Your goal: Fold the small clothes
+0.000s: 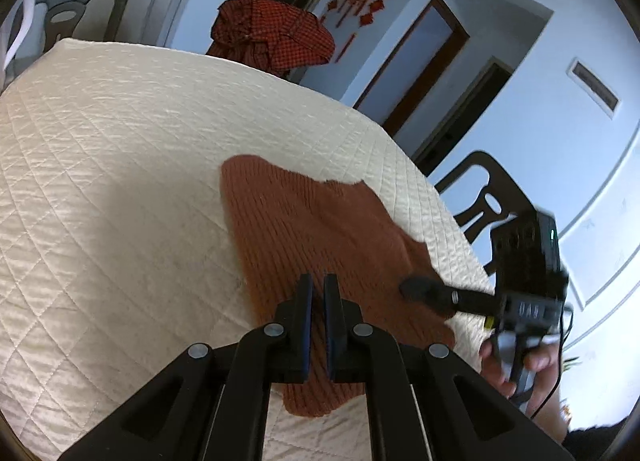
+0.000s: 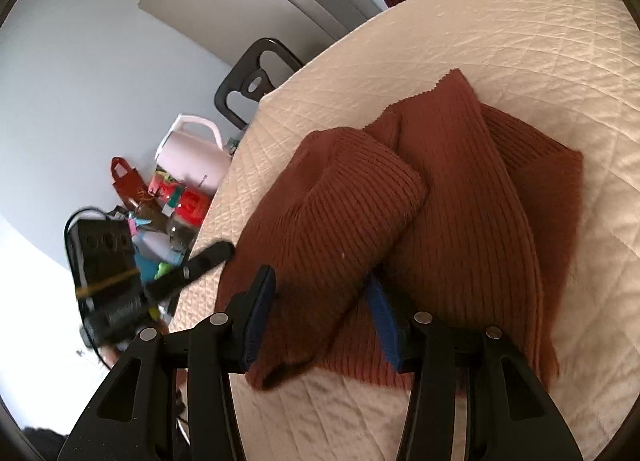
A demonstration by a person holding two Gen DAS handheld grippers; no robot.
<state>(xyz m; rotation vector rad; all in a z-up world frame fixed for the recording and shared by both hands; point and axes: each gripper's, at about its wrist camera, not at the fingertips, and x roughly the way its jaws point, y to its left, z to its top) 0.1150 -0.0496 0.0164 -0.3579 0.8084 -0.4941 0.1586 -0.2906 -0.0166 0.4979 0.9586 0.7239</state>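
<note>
A rust-brown ribbed knit garment point(image 1: 320, 237) lies on the cream quilted table cover point(image 1: 120, 165). In the right wrist view the garment point(image 2: 460, 197) is partly folded, with one sleeve point(image 2: 332, 221) laid across its body. My left gripper point(image 1: 318, 301) hovers over the near edge of the garment with its jaws nearly together and nothing between them. My right gripper point(image 2: 320, 289) is open, its fingers straddling the folded sleeve without clamping it. The right gripper also shows in the left wrist view point(image 1: 424, 289), at the garment's right edge.
A red checked cloth point(image 1: 272, 33) hangs over a chair at the far table edge. Dark chairs stand at the right point(image 1: 484, 197) and the far left point(image 1: 80, 9). Bags and clutter point(image 2: 168, 197) sit beyond the table's left side.
</note>
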